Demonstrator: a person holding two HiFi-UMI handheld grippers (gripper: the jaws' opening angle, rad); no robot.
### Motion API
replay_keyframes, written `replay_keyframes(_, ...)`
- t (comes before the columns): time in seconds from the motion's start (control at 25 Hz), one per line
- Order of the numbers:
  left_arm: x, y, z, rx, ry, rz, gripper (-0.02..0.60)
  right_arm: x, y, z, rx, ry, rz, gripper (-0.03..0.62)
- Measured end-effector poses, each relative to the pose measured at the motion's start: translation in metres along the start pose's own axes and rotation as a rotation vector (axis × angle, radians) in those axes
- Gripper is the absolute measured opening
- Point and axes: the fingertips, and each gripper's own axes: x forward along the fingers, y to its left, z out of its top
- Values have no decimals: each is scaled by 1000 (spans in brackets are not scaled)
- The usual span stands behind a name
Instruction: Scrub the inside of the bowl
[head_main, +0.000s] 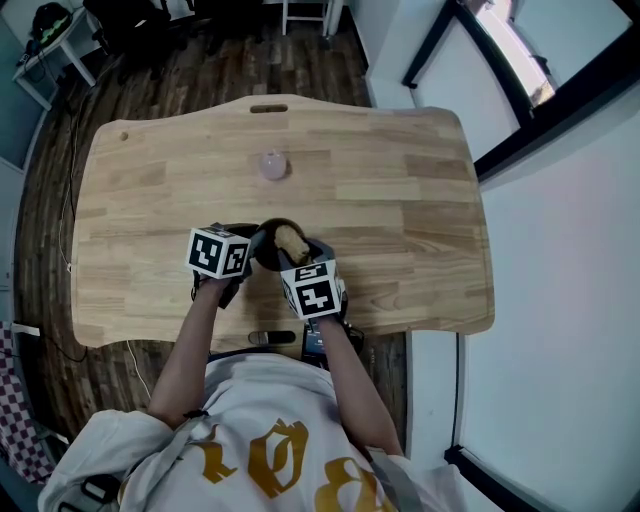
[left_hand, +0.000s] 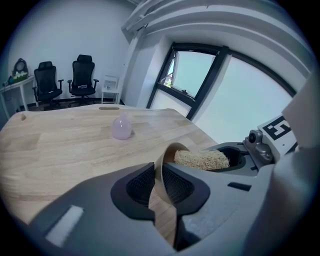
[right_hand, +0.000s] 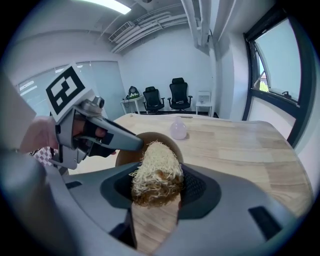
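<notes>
Bowl: a brown bowl (head_main: 268, 250) sits at the near middle of the wooden table (head_main: 400, 200), between the two grippers.
Left gripper: the left gripper (left_hand: 161, 181) has its jaws pressed onto the bowl's thin wall at the rim, one jaw inside and one outside.
Right gripper: the right gripper (right_hand: 157, 186) pinches a coarse tan sponge (right_hand: 156, 167), which sticks out ahead of the jaws.
Sponge position: its free end is at the bowl's mouth, and the head view shows it over the inside. I cannot tell whether it touches the wall.
Step in hand: scrubbing, or just about to start, judging from the hold and where the sponge is.
Doing it well: keep the left pinch firm so the bowl does not turn or slide under the rubbing. Push the sponge's free end against the inner wall and sweep round, then work down to the bottom.
Watch for: the sponge looks soft and may bend or slip out of the jaws if pressed hard. The right jaws could knock the left ones at the rim.
Elsewhere: a small pale pink thing (head_main: 273, 165) stands farther back on the table, well apart.
</notes>
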Motion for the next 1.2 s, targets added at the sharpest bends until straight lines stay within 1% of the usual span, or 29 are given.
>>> replay_keyframes(0.12,-1,-9,-2,24,3,-11,41,5,7,-8,-14,41,6,196)
replay_keyframes(0.24,-2,-21,-1,51,13,-27,46,5,5,-12,-21,81,-11,196)
replay_keyframes(0.44,3,-32,-2,72,28,-46,48,2,-3,-16,-1,94,-33,196)
replay_keyframes(0.56,5,-36,0,46,30,-66,51,3,-4,-16,-9,92,-30,196)
replay_keyframes(0.68,5,-39,2,1,23,-96,55,4,0,-13,-64,86,-13,196)
replay_keyframes(0.84,1,-34,5,-25,16,-99,55,6,10,-8,-131,90,13,196)
replay_keyframes(1.0,0,-30,1,-66,11,-108,55,8,16,-11,-154,107,54,196)
replay_keyframes(1.2,-3,-25,0,-75,-5,-100,55,9,25,-16,-172,155,102,196)
